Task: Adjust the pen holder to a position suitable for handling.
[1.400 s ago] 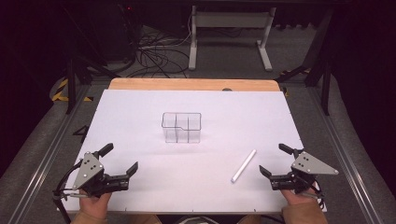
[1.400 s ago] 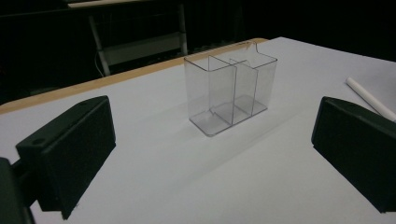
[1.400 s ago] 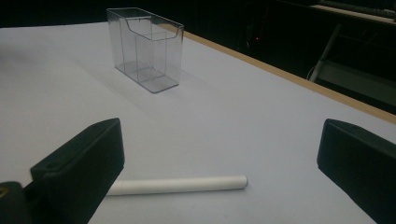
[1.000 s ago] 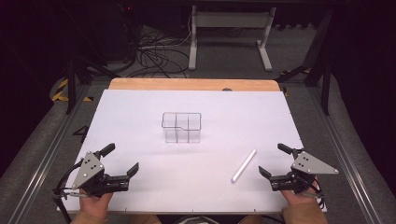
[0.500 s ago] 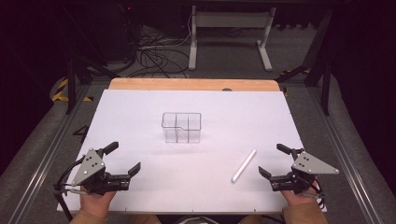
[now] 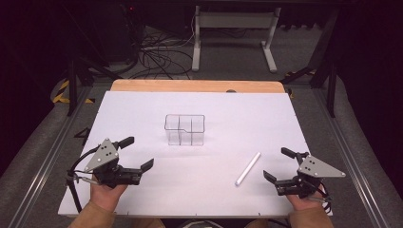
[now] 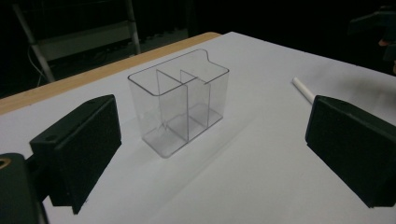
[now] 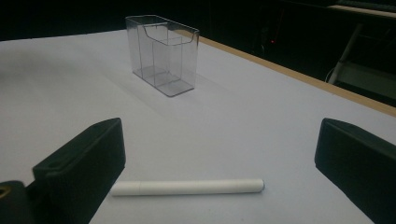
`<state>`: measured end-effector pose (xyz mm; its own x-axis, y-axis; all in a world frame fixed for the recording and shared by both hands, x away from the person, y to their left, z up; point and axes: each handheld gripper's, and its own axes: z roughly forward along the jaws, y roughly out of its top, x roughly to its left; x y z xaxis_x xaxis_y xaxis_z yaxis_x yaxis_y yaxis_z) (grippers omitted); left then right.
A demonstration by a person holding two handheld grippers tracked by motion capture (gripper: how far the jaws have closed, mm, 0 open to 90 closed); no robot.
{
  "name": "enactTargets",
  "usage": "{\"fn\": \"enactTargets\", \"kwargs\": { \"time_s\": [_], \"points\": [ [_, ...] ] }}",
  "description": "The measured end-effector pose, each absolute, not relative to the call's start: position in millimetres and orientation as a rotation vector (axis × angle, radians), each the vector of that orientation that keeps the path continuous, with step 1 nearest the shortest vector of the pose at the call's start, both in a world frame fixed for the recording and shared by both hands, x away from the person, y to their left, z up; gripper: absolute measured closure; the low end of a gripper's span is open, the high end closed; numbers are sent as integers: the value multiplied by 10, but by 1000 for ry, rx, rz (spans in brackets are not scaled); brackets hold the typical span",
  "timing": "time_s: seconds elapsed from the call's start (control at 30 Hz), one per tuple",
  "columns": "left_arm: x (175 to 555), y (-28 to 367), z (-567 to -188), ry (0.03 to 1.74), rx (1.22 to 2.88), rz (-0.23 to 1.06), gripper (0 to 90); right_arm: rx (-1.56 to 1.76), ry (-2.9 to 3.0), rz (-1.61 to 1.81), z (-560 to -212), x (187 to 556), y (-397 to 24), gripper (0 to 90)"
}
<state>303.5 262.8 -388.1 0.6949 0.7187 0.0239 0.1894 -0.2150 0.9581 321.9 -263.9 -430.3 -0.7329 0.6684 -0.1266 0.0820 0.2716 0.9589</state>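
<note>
A clear box [image 6: 185, 129] is standing upright at the centre of the white table [image 6: 237, 109]. A white stick [image 6: 248, 168] is lying at 4 o'clock from it, well apart. The left gripper [image 6: 139, 153] at 8 o'clock and right gripper [image 6: 278, 164] at 4 o'clock are both hovering released, jaws spread wide, gripping nothing.

Dark room, grey carpet [image 6: 304, 52], tangled cables [image 6: 157, 54], white desk frame [image 6: 233, 28].

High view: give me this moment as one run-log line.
left gripper: open, empty | right gripper: open, empty | clear divided container: upright, mid-table | white stick: lying flat, nearer right gripper
</note>
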Motion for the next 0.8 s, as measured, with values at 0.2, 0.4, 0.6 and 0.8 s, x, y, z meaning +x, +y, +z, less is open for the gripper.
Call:
{"fn": "enactTargets", "kwargs": {
  "time_s": [0.2,0.4,0.6,0.8],
  "points": [
    [3153,2547,-3815,691,1771,579,43,705,2020,1498,-4304,3236,-2649,24],
    [3214,2501,-3784,678,1776,570,36,712,2033,1483,-4336,3229,-2652,24],
    [3234,2442,-3723,633,1831,557,37,709,2036,1488,-4343,3224,-2651,24],
    [3274,2420,-3662,585,1863,508,75,691,2057,1487,-4358,3233,-2625,24]
  ]
}}
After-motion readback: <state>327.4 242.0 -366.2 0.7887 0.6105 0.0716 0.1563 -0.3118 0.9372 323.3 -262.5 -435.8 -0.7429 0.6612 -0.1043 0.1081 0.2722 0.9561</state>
